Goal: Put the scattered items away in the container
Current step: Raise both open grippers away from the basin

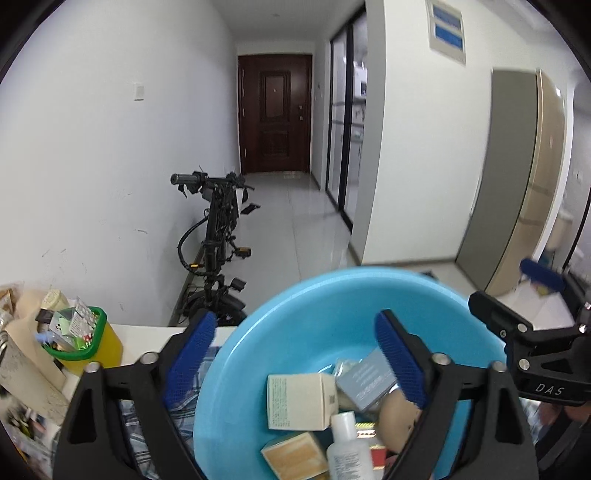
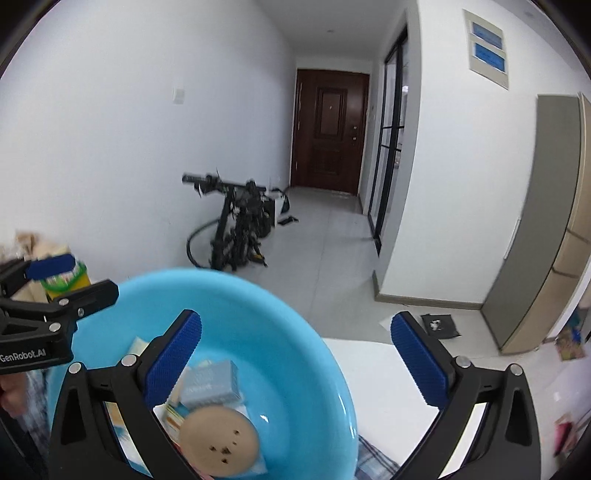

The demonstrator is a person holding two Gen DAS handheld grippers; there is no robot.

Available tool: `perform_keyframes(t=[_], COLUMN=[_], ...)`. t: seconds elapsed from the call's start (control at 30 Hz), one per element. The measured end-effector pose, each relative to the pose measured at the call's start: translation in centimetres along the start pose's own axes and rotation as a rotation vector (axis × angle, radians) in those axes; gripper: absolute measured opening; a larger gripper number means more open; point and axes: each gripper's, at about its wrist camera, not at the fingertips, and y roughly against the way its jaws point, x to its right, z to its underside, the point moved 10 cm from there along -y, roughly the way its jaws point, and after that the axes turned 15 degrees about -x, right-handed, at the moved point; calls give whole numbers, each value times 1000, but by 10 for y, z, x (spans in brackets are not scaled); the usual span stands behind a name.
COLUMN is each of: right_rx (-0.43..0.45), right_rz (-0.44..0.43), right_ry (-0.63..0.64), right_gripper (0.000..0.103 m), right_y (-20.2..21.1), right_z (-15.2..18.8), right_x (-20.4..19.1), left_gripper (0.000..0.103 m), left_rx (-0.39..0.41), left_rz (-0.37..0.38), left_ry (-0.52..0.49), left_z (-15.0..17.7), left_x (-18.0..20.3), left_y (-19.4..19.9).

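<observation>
White painted walls line a hallway with a glossy pale grey tiled floor showing soft reflections. Dark brown panelled wooden door closes the far end. Black-framed glass sliding doors run along the right side of the hall. Black folding electric bicycle stands against the left wall. Small white wall switch plate sits high on the left wall. Framed notice with two blue panels hangs on the right wall. Tall grey and beige cabinet stands at right. Lighting is even and diffuse.
</observation>
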Motion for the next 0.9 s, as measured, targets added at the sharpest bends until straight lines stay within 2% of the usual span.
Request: perform_keyframes(t=[0.07,0.17,0.23,0.9], right_rx=[18,55,76,189], right_rz=[6,16,13,20], right_ry=[-5,-21,-36,-47], right_gripper=[102,102,102,102], right_y=[5,12,16,59], right_z=[-1,-7,-10,-15], right_x=[0,1,1,0], left_gripper=[103,103,103,103], left_rx=[47,134,164,248], left_rz=[1,-29,-66,-64], left_ry=[12,3,-15,-29], left_z=[-4,-10,-12,-10], left_x=[-3,-3,-4,9], left_y=[10,26,33,77])
